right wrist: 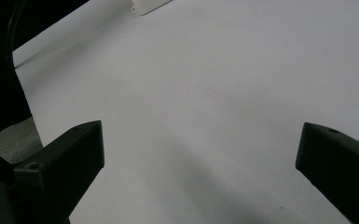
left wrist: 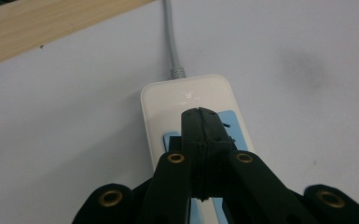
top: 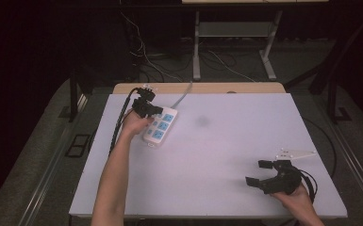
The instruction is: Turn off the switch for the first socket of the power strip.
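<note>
A white power strip point(top: 160, 127) with blue socket faces lies at the table's far left, and its grey cable point(top: 184, 96) runs off toward the far edge. My left gripper point(top: 147, 107) hangs over the strip's far end, tips pointing down. In the left gripper view its jaws point(left wrist: 199, 122) are pressed together with nothing between them, just above the power strip point(left wrist: 186, 95) and its blue panel. I cannot tell whether the tips touch it. My right gripper point(top: 259, 173) rests near the front right, jaws wide open. In its own view the right gripper point(right wrist: 200, 154) holds nothing over bare tabletop.
The white tabletop point(top: 226, 141) has a faint dark smudge point(top: 202, 121) near its middle. A wooden strip point(top: 198, 88) borders the far edge. Beyond it are desk legs and loose cables on the floor. A corner of the power strip point(right wrist: 151, 5) shows in the right gripper view.
</note>
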Available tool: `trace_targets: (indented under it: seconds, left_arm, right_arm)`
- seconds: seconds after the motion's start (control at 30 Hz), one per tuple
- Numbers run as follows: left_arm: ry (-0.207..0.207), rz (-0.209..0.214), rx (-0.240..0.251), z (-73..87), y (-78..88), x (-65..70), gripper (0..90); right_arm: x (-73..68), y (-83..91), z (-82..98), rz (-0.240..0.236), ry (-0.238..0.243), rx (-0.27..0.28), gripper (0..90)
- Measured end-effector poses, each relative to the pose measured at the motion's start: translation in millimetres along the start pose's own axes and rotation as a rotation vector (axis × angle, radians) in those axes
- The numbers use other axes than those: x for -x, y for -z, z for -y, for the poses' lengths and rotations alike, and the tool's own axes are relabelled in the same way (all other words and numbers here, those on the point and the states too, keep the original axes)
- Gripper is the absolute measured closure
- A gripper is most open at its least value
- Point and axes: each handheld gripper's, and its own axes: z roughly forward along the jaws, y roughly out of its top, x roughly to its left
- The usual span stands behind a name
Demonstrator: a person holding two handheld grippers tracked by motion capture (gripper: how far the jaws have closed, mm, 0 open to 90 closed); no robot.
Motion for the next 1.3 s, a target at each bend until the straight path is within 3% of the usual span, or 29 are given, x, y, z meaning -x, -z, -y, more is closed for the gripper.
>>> trace_targets:
  seconds: [0.27,0.5,0.83,0.97,1.07,1.17,1.3]
  left_arm:
    - [0.002,0.016,0.042,-3.8,17.2,8.4,89.4]
    - [-0.024,0.036,0.079,-7.1,36.1,20.1,88.9]
    - [-0.04,0.046,0.11,-4.6,60.4,34.6,80.1]
    - [-0.013,0.066,0.128,-0.8,68.9,38.3,64.5]
    - [0.011,0.069,0.135,2.7,74.7,40.6,41.3]
    - [-0.002,0.08,0.12,6.9,79.2,44.1,16.9]
    - [0.003,0.098,0.117,11.9,85.0,47.9,2.9]
  right_arm:
    - [-0.4,0.4,-0.1,0.001,0.0,0.003,0.8]
    - [-0.9,0.6,-0.5,-0.002,0.002,0.004,0.8]
    - [-2.3,1.2,-1.1,-0.005,0.009,0.008,0.8]
    - [-2.6,1.4,-1.5,-0.007,0.012,0.01,0.8]
    - [-2.5,0.8,-1.7,-0.01,0.015,0.005,0.8]
    - [-2.7,1.2,-1.8,-0.011,0.013,0.009,0.8]
    - [-3.3,1.3,-1.9,-0.012,0.013,0.009,0.8]
